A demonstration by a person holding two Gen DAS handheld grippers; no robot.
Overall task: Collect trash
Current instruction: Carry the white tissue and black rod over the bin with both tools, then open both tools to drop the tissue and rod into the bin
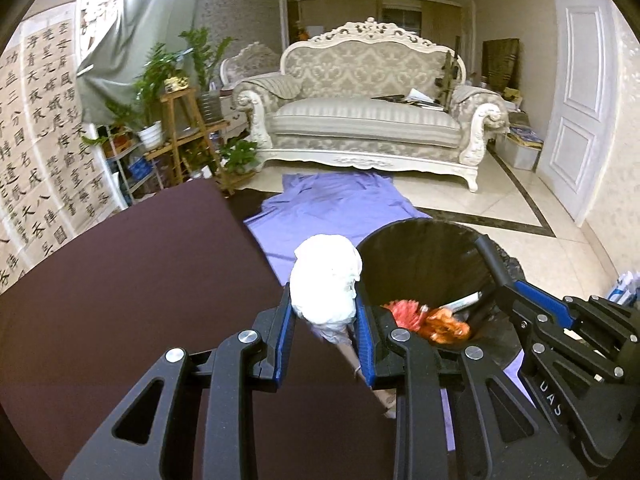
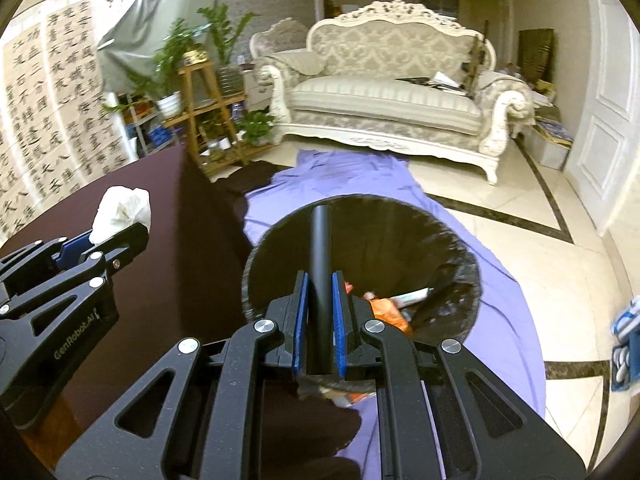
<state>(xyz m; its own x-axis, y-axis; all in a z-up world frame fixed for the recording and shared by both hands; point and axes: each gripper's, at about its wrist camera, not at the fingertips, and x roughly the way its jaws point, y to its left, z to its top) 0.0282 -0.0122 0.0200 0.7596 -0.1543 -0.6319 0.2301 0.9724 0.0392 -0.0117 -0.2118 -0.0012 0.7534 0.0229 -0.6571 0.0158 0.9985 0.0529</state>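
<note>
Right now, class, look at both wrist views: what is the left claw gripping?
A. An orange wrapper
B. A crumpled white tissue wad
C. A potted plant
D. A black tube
B: the left claw is closed on the crumpled white tissue wad beside the black-lined bin, while the black tube sits in the right claw.

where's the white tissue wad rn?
Left wrist view: white tissue wad is clamped in the left gripper, above the dark table edge, just left of the black bin.
</note>
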